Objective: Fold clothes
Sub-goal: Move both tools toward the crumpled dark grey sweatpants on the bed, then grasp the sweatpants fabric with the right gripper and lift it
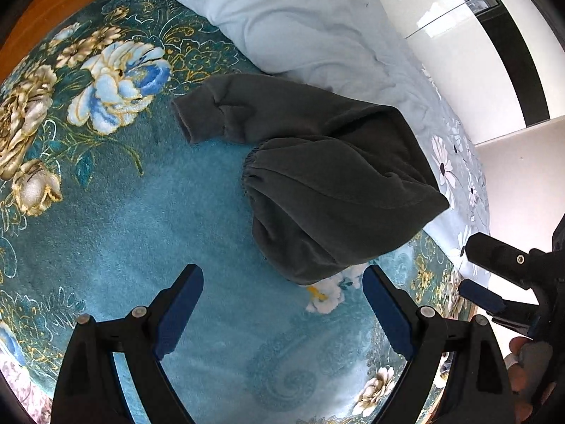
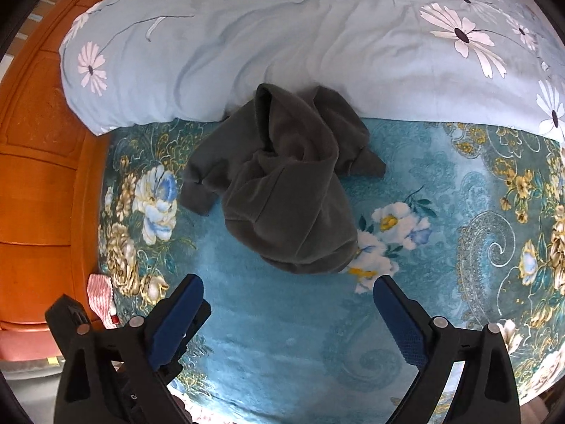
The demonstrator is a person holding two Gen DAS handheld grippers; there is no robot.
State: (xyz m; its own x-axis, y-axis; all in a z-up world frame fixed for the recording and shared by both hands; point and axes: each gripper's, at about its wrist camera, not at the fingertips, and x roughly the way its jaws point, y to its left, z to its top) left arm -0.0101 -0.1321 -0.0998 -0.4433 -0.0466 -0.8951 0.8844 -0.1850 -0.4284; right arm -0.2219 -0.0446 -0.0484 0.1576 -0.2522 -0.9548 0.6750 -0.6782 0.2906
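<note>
We hold both tools spread apart, left tool (image 1: 282, 304) and right tool (image 2: 287, 314), gripping nothing. The crumpled grey garment (image 2: 286, 190) lies on the bed's teal floral blanket (image 2: 265, 321), just ahead of them

Ahead of both my grippers, the sweater (image 2: 286, 190) lies bunched on the blanket (image 2: 282, 318). Behind it, touching it, the duvet (image 2: 282, 46) lies across the blanket. Left of the blanket stands the headboard (image 2: 39, 183).
</note>
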